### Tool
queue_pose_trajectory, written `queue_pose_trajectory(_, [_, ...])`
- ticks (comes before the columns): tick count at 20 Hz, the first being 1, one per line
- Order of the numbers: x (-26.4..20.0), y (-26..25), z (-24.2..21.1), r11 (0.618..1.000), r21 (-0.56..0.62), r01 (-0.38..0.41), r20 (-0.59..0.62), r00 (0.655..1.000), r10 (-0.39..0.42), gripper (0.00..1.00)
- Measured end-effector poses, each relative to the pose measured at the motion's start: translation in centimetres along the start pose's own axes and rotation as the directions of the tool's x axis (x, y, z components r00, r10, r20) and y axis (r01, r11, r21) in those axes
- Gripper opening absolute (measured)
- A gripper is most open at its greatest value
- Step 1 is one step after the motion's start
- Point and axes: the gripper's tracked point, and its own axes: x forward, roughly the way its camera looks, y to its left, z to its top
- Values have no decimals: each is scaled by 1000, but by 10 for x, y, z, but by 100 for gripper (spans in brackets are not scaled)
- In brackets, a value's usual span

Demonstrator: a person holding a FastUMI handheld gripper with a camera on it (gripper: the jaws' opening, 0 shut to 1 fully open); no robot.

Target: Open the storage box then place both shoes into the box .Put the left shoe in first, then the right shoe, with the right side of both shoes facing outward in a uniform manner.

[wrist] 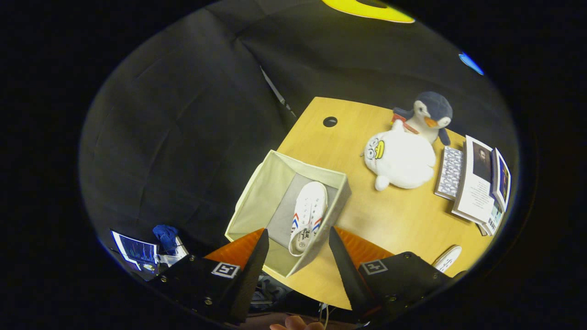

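An open cream fabric storage box [257, 201] stands at the near corner of the wooden table [394, 220]. One white canvas shoe [308, 215] with red and blue stripes lies on the box floor, its heel toward my fingers. My gripper [297, 250] hovers high above the box with its fingers spread wide; nothing is held between them, and the shoe's heel shows far below in the gap. Part of a second white shoe [447, 258] peeks out on the table just beyond the right finger.
A white plush toy [401, 158] and a penguin plush [429, 117] lie on the table beyond the box. Several books [477, 183] are stacked to their right. A cable hole [329, 121] marks the table's far side. A screen [133, 252] sits low on the left.
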Motion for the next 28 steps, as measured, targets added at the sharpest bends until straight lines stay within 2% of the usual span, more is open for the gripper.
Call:
queue_pose_trajectory(1, [-7, -10, -6, 1000, 20, 4, 5, 1000, -4, 89])
queue_pose_trajectory(4, [-27, -50, -23, 996, 82, 33, 21, 999, -35, 90])
queue_pose_trajectory(6, [-35, -81, -32, 991, 116, 61, 32, 997, -65, 96])
queue_pose_trajectory(13, [-60, -181, -82, 957, 249, 149, 23, 987, -160, 98])
queue_pose_trajectory(19, [-76, -246, -135, 923, 323, 209, -7, 976, -219, 97])
queue_pose_trajectory(28, [-79, -329, -236, 833, 458, 310, -122, 950, -287, 98])
